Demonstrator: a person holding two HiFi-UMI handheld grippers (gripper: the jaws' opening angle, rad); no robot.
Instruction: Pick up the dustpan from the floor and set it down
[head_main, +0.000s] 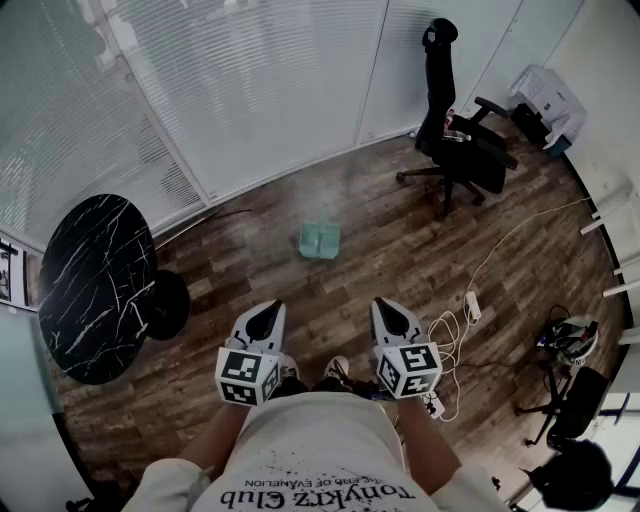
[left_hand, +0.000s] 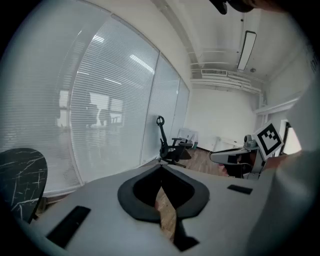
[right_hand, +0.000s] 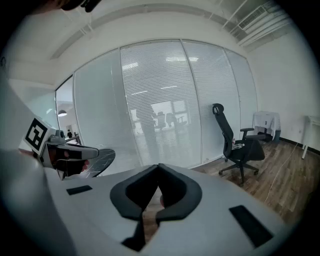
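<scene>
The left gripper (head_main: 265, 312) and right gripper (head_main: 391, 308) are held side by side, tilted slightly down, jaws pressed together on nothing, well apart from the dustpan (head_main: 320, 240).

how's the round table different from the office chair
The round table has a flat black top veined white; the office chair is plain black with a tall back. The table stands at the left, the chair far right. Both stand on the wood floor near the blinds.

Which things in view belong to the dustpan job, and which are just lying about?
Job:
- dustpan, on the floor, not yet touched
- left gripper, shut, empty
- right gripper, shut, empty

Lying about:
- office chair
- round black table
- power strip
</scene>
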